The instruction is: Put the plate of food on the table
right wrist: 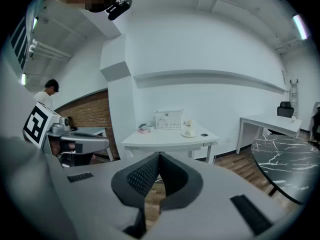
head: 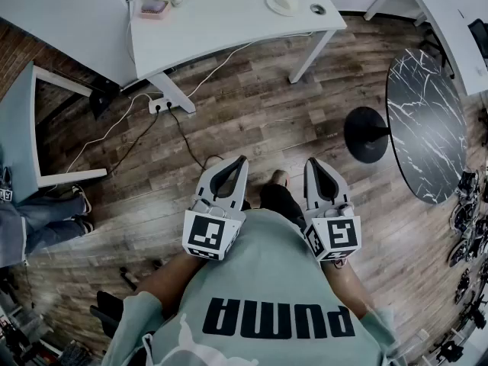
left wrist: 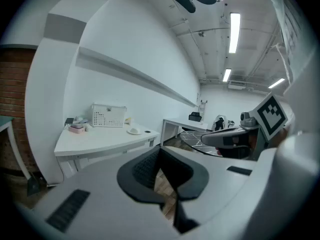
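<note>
A white plate (head: 282, 4) with a pale piece of food on it rests on the white desk (head: 229, 29) at the far side of the room. It also shows in the left gripper view as the plate (left wrist: 134, 131) and in the right gripper view as the plate (right wrist: 189, 133). I hold both grippers close to my chest, far from the desk, pointing toward it. The left gripper (head: 242, 159) is shut and holds nothing. The right gripper (head: 311, 161) is likewise shut and empty. In both gripper views the dark pads meet at their tips.
A round black marble table (head: 425, 120) on a black foot stands to the right. On the desk are a white basket (left wrist: 108, 115) and a pink box (head: 154, 8). A power strip with cables (head: 162, 105) lies on the wood floor. A person's legs (head: 46, 212) are at left.
</note>
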Demonstrator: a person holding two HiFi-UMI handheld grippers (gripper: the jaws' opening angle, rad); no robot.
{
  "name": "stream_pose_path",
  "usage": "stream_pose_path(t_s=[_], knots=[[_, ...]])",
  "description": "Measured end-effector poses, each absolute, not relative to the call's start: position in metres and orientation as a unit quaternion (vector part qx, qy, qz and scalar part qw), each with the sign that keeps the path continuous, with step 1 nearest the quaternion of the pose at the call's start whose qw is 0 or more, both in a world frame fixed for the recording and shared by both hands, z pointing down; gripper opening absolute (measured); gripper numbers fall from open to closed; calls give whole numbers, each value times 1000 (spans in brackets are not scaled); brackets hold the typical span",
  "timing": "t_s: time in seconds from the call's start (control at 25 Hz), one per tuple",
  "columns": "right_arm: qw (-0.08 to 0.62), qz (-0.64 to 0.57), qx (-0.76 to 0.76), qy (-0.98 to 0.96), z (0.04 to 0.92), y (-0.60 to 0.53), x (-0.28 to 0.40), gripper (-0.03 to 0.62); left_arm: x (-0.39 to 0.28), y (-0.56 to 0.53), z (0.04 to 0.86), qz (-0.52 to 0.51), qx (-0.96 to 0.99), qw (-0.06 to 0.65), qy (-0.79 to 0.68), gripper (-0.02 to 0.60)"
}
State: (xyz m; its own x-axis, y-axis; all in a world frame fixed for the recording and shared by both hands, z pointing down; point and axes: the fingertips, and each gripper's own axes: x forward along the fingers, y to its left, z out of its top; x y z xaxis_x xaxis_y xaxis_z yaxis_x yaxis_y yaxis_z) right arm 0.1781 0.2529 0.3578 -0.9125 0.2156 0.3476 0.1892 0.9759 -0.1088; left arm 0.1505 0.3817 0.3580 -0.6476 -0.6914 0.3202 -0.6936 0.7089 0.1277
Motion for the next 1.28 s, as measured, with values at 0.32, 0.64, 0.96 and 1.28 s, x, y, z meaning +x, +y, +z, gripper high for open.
stream_pose_path(t_s=[0.32,0.64,0.96,1.28], knots=[[167,16,-134,-977,341,218,151,-2,132,348,348,5,355,177,-918,6],[144,6,-162,-976,328,172,132,-2,119,304,337,18,335,174,-926,6],[133,10,-177,-975,330,134,123,-2,113,266,335,33,314,170,-933,6],[133,15,-176,-975,331,104,115,-2,108,240,339,42,313,176,-933,6]])
